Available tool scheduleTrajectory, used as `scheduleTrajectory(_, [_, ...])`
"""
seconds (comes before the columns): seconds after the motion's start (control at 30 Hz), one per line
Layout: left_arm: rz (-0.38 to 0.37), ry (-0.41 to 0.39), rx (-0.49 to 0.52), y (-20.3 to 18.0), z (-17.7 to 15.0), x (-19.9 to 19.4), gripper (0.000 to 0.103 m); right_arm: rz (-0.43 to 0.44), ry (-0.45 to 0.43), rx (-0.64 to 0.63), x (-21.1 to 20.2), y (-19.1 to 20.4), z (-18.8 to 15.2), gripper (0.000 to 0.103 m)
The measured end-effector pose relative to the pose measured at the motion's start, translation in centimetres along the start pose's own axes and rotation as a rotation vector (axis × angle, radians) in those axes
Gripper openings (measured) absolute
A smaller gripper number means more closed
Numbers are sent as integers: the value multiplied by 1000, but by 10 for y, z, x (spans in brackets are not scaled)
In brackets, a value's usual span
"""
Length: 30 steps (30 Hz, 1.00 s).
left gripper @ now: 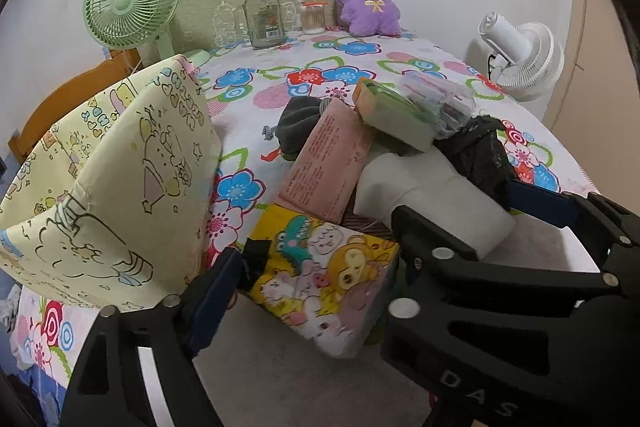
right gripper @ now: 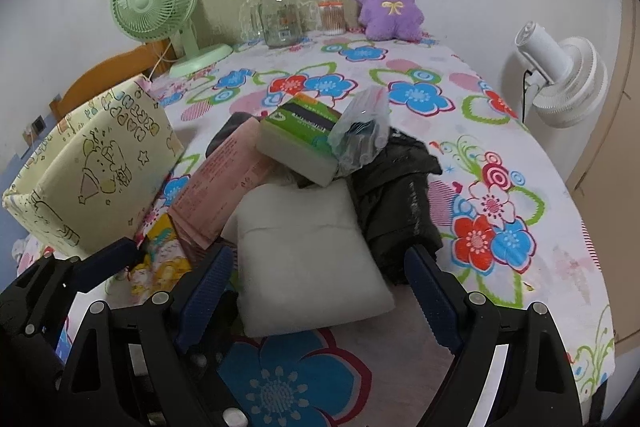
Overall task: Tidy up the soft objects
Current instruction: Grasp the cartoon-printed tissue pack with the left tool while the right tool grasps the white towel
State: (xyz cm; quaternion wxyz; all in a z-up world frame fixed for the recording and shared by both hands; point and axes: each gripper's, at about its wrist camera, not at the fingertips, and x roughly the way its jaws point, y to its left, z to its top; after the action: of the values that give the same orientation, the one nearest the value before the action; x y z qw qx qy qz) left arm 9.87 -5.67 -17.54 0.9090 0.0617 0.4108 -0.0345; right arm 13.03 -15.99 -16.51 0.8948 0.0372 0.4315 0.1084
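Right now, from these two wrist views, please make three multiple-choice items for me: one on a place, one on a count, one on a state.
1. Where does the purple plush stand?
A. at the far edge of the table, by the wall
B. inside the yellow fabric box
C. on the white pack

2. How many fans are in view?
A. one
B. two
C. three

3. How are the right gripper's fingers placed?
A. shut on the pink pack
B. open, one on each side of the white pack
C. shut on nothing

Answers:
1 A: the plush sits upright near the glass jar, in front of the wall.
2 B: a green fan is at far left, a white fan beside the table at right.
3 B: the right gripper is spread wide, and the white pack lies between its fingers.
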Motion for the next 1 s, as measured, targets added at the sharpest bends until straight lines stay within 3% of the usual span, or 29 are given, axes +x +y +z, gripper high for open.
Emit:
scheduleTrajectory(0.27, [38,17,5,1,-1,8,91,-3,38,-1,8,3,-3,76])
scheduleTrajectory(0.37, [6,38,-35,6,-1,10,89,-4,37,-1,8,3,-3,70])
scheduleTrajectory(0.73, [-98,43,-19,-1,-2,4,49,8,47,25,1,1,-6,60])
scheduleTrajectory(0.93, [-61,40,-37,3,0,2,49,2,36,9,-5,3,-4,60])
scheduleTrajectory(1.0, [-49,34,-48,6,1,1,57,6,34,15,-7,1,-3,59])
